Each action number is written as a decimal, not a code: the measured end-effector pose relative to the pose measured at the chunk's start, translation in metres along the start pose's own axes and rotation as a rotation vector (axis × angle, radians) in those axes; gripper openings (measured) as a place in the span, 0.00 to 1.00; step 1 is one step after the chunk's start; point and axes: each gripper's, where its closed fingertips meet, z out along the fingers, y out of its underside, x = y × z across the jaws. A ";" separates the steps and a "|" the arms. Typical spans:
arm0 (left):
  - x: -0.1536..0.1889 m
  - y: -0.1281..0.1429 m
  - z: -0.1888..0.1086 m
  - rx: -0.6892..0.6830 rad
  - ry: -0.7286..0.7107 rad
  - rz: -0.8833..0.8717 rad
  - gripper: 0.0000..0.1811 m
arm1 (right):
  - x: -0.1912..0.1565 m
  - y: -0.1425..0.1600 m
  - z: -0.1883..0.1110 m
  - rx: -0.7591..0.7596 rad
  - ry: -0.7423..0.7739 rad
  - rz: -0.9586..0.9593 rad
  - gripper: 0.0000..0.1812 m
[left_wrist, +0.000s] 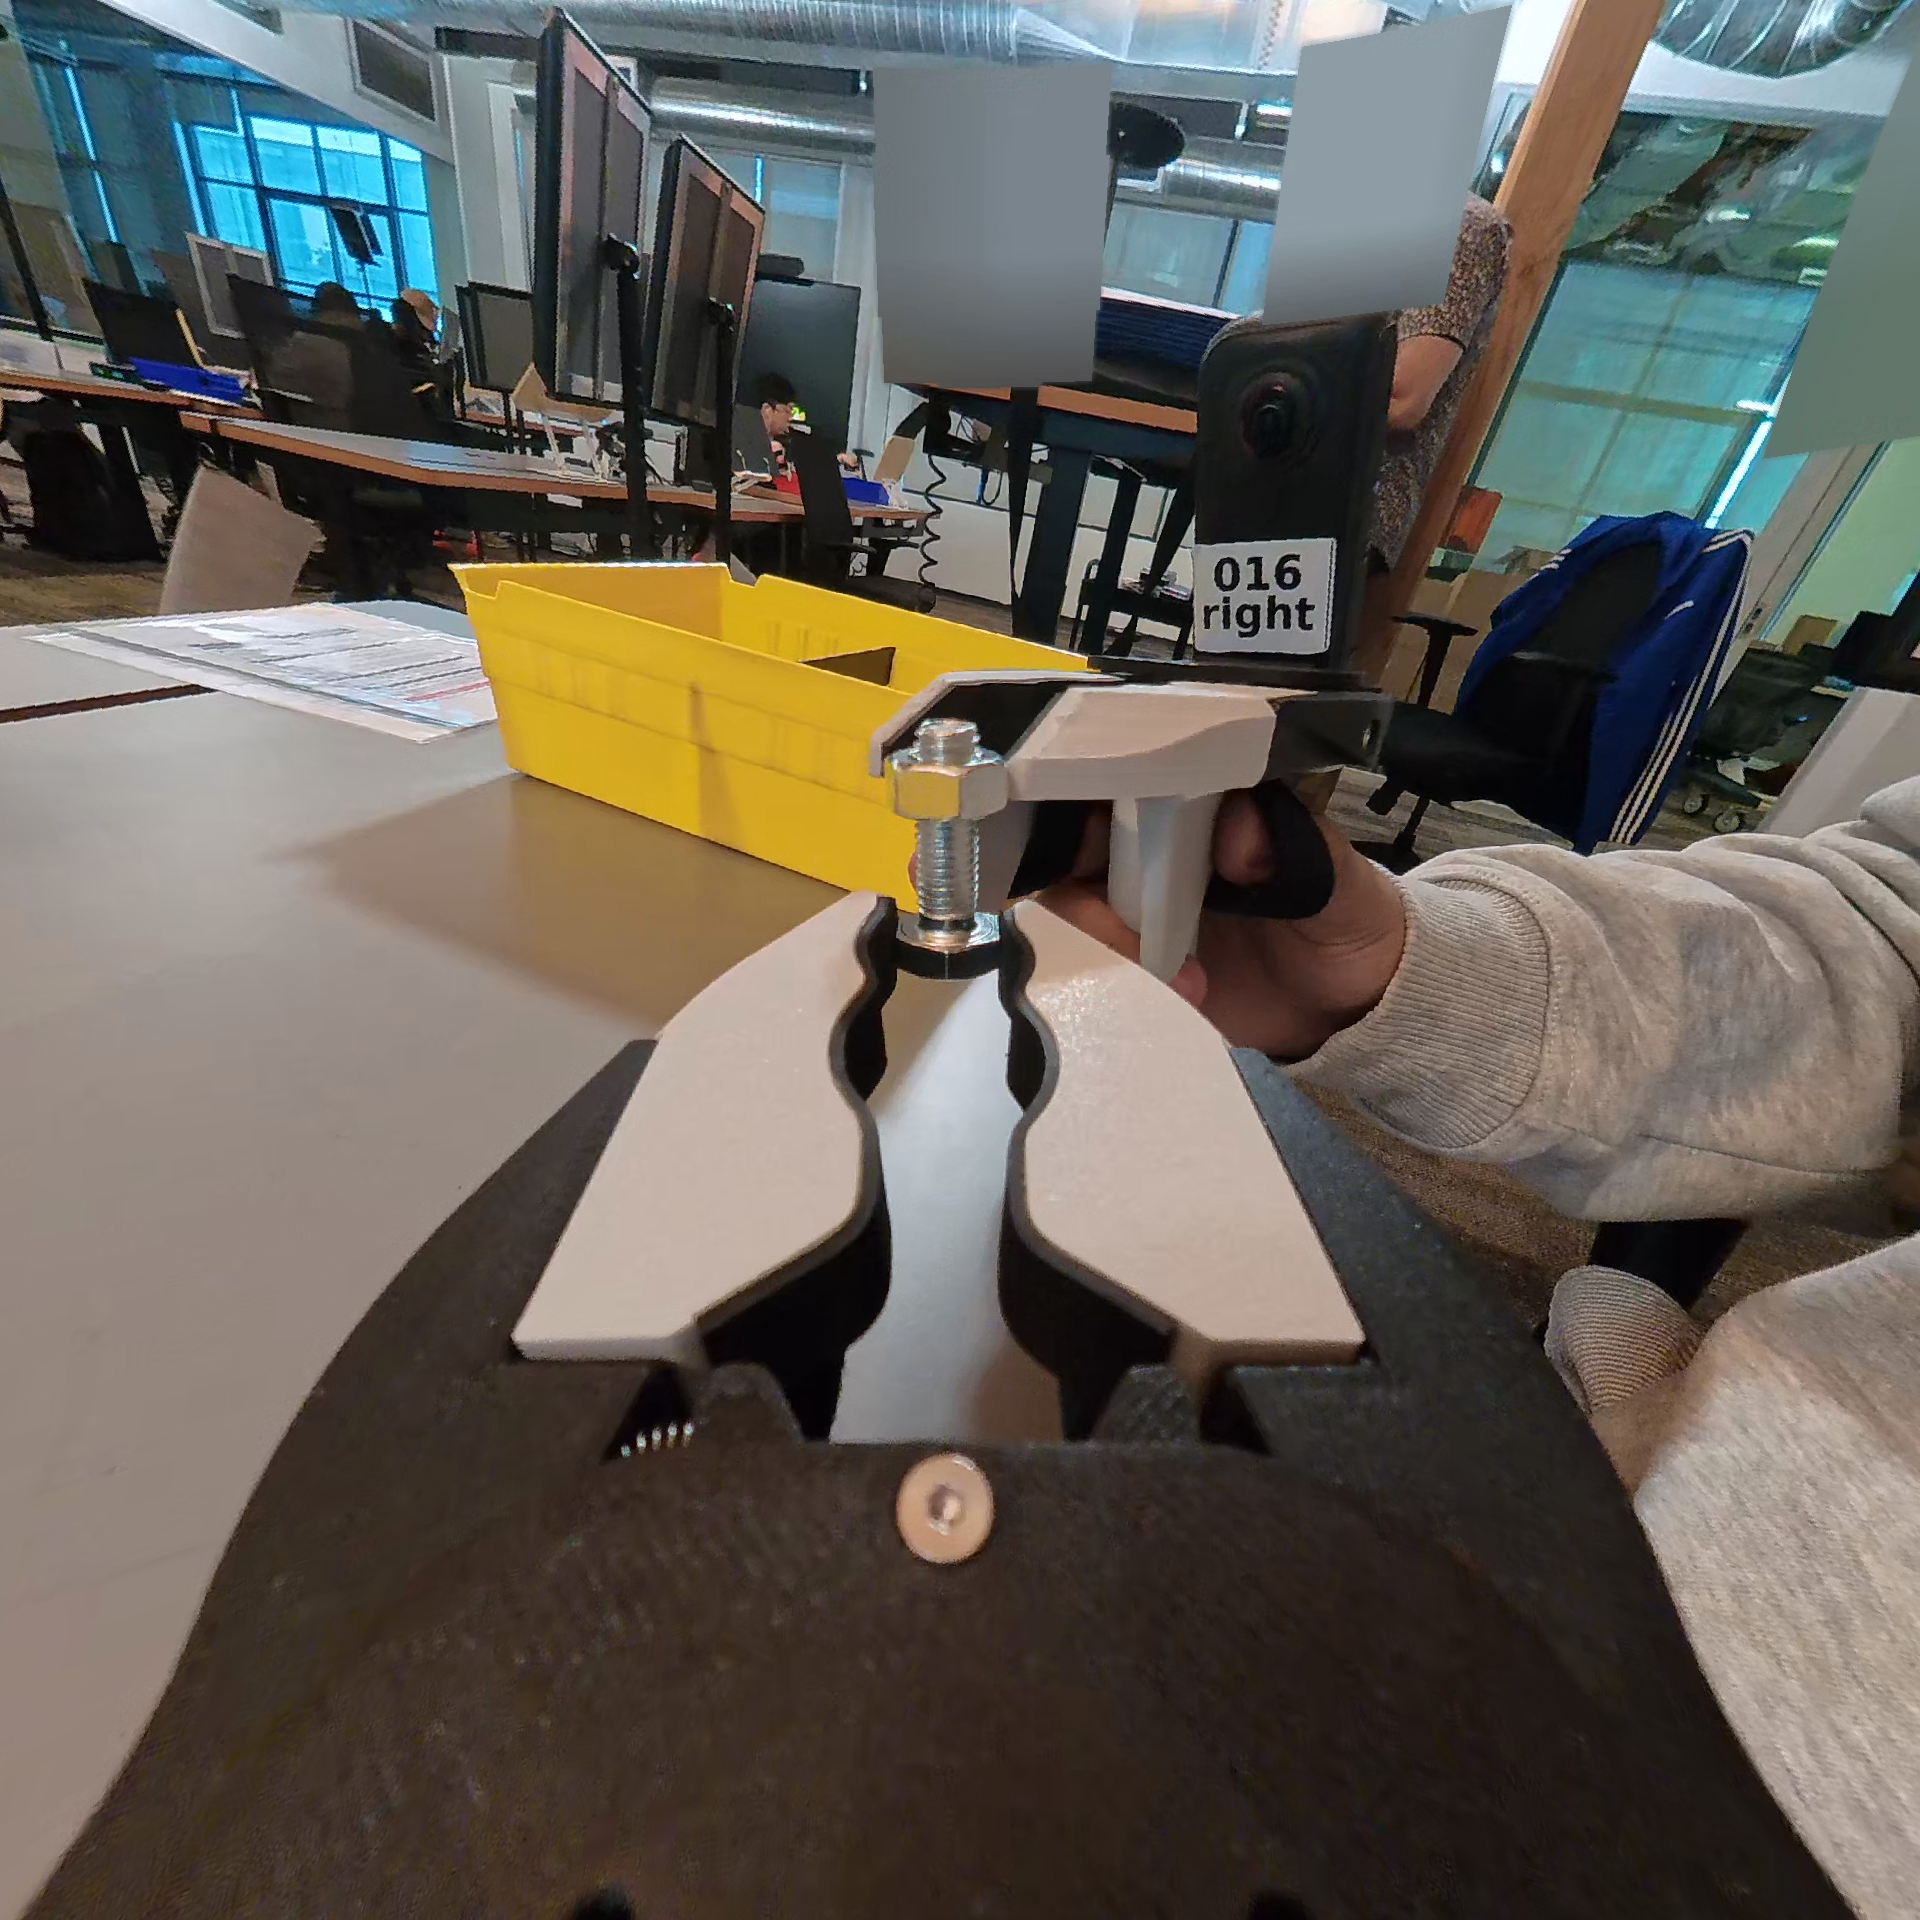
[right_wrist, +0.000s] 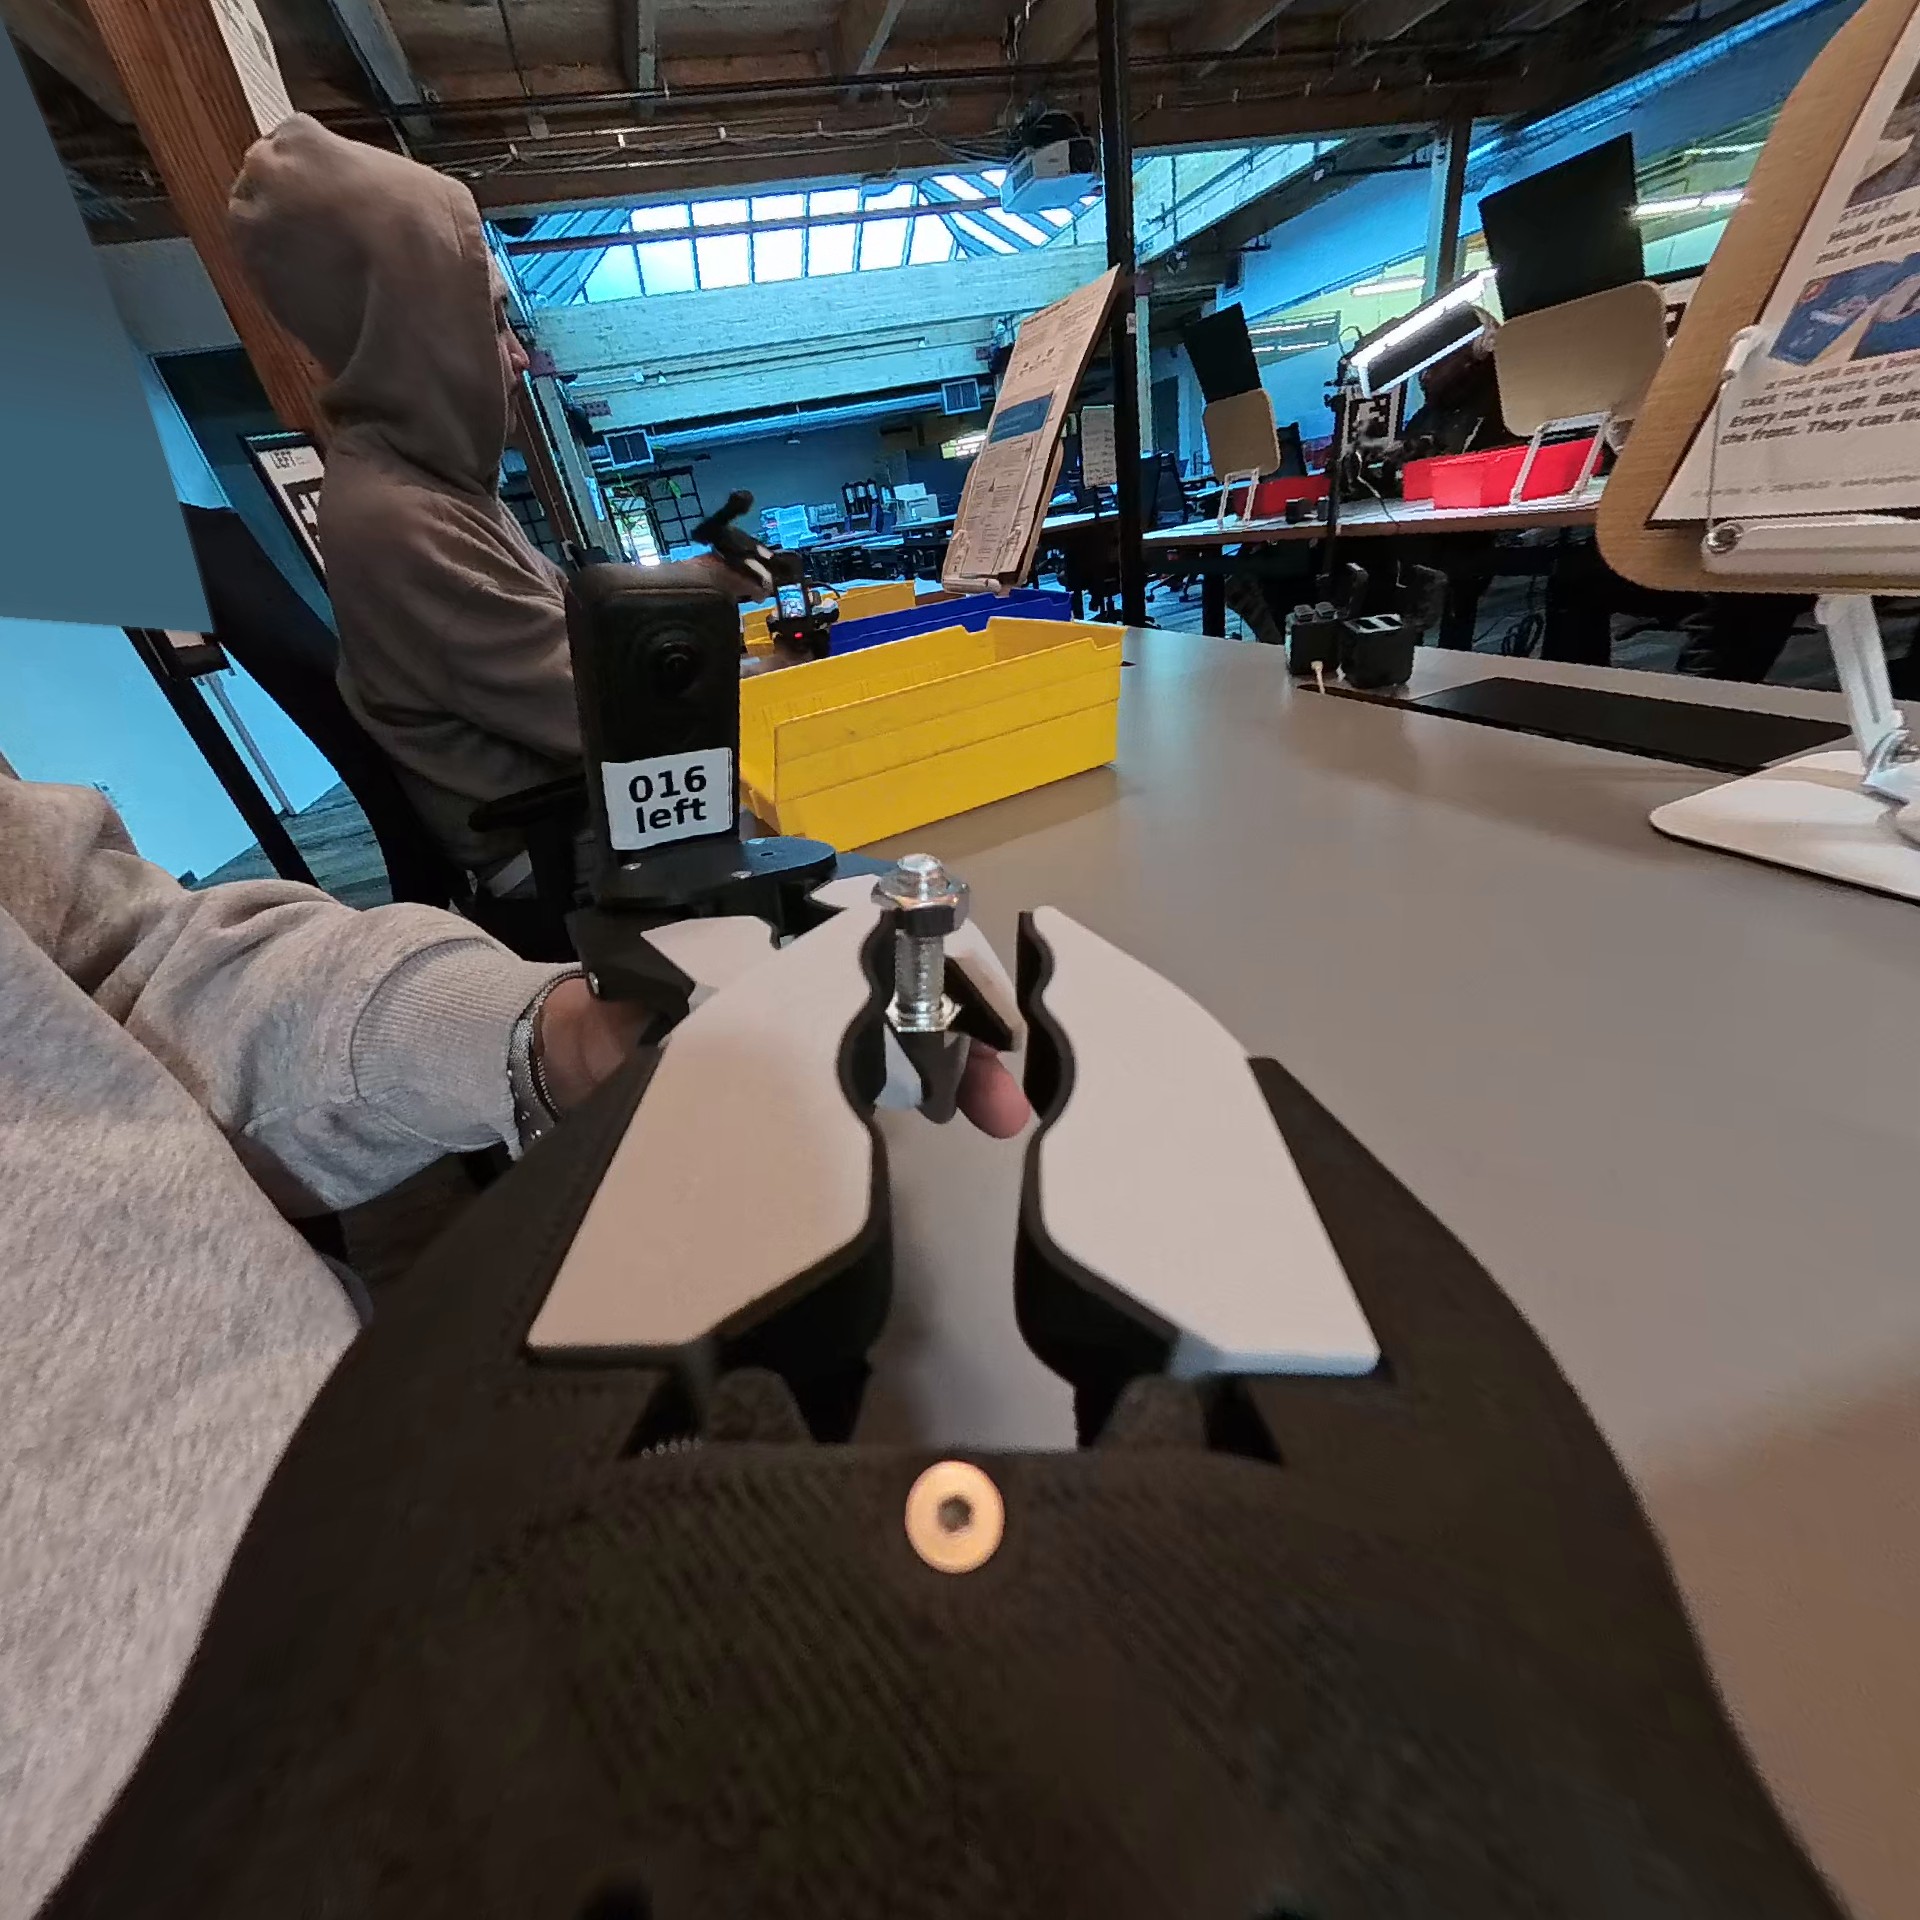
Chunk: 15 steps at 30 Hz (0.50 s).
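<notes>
A silver bolt (left_wrist: 943, 862) is held upright above the table (left_wrist: 260, 987), its head clamped by the left gripper (left_wrist: 943, 940). The nut (left_wrist: 948, 788) near its top is gripped by the right gripper (left_wrist: 940, 758). A yellow bin (left_wrist: 665, 707) stands just behind. Desks and monitors (left_wrist: 644, 281) are seen beyond.

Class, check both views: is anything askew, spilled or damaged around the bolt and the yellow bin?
Nothing stands out. The bolt stands upright, its head clamped in the left gripper; the nut sits level near its top, at the tips of the right gripper. The yellow bin rests flat on the table.
</notes>
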 end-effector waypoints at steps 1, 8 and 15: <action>0.000 0.000 0.000 0.000 0.000 -0.001 0.10 | 0.000 0.000 0.000 0.001 0.000 0.002 0.12; 0.002 0.000 0.001 0.000 0.008 0.003 0.10 | 0.006 0.001 -0.001 0.005 0.025 0.032 0.09; 0.001 0.000 0.000 0.000 0.001 0.001 0.10 | 0.008 0.003 0.000 -0.007 0.046 0.027 0.08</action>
